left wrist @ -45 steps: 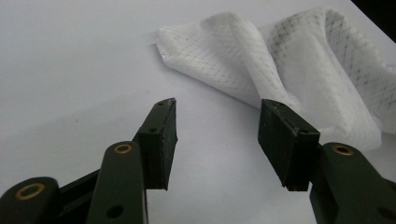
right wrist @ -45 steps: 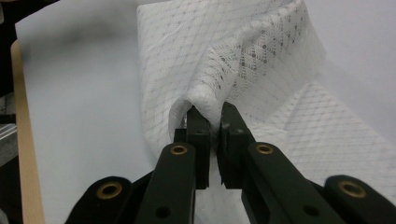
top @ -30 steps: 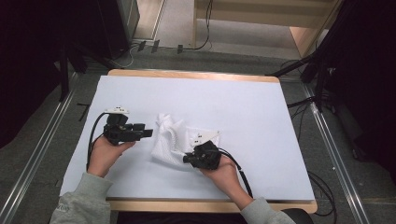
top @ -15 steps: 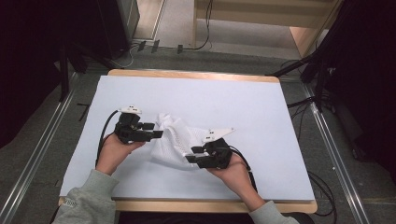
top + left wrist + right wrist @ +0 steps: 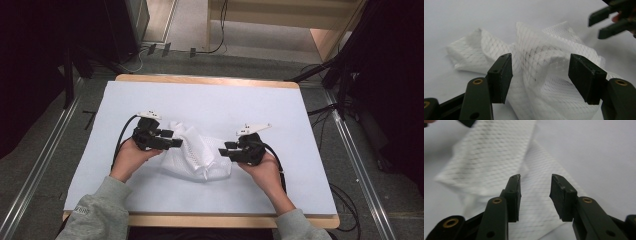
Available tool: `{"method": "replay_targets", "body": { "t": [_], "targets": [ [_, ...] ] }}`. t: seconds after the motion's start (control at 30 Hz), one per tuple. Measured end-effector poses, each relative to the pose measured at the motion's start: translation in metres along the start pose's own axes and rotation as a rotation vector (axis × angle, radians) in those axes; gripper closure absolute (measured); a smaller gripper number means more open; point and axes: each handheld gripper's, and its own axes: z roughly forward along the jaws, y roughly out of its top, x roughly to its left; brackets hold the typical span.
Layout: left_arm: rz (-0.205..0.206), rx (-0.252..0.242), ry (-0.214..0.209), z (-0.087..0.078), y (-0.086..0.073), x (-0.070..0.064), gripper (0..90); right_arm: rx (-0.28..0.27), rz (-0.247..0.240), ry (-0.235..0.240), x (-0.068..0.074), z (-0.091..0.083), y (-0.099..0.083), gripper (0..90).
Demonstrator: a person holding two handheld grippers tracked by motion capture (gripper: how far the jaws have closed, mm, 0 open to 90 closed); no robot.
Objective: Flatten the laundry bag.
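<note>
White mesh cloth (image 5: 197, 155) is lying crumpled at the centre of the frame on the pale tabletop (image 5: 210, 102), between both tongs. Compared with a second ago, the left tongs (image 5: 176, 142) and right tongs (image 5: 224, 149) are being held wider apart, and the cloth is being spread out between them. Both tongs are standing open: the left astride a raised fold, the right over the cloth's right edge, nothing gripped. Judged: a regrasp is being prepared for flattening or folding.
</note>
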Motion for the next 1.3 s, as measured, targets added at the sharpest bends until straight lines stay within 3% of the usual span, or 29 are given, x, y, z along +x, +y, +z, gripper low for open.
{"method": "replay_targets", "body": {
  "t": [0.1, 0.23, 0.37, 0.6, 0.7, 0.83, 0.97, 1.17, 1.3],
  "targets": [
    [-0.007, 0.037, 0.002, 0.011, -0.001, 0.004, 40.2, 0.020, 0.021, -0.031, -0.018, 0.010, 0.003, 59.1],
    [0.002, 0.106, 0.014, 0.023, -0.006, 0.005, 66.8, 0.048, 0.019, -0.066, -0.035, 0.028, 0.004, 56.8],
    [-0.034, 0.092, -0.028, 0.022, -0.010, 0.008, 88.2, 0.093, 0.027, -0.083, -0.045, 0.045, 0.004, 55.7],
    [-0.018, 0.075, -0.025, 0.014, -0.012, 0.004, 89.5, 0.086, -0.005, -0.094, -0.044, 0.050, 0.003, 55.8],
    [-0.020, 0.062, -0.026, 0.009, -0.014, 0.003, 89.5, 0.084, -0.012, -0.100, -0.040, 0.052, 0.002, 61.0],
    [-0.020, 0.054, -0.022, 0.005, -0.016, 0.002, 89.5, 0.078, -0.057, -0.156, -0.034, 0.053, -0.001, 72.3],
    [-0.026, 0.041, -0.026, 0.001, -0.016, 0.002, 89.7, 0.084, -0.040, -0.136, -0.033, 0.052, -0.001, 90.0],
    [-0.027, 0.020, -0.017, -0.006, -0.016, 0.003, 89.9, 0.100, 0.013, -0.120, -0.037, 0.051, 0.002, 90.0],
    [-0.022, -0.007, -0.007, -0.013, -0.016, 0.003, 89.9, 0.091, 0.047, -0.134, -0.042, 0.046, 0.003, 90.0]
  ]
}}
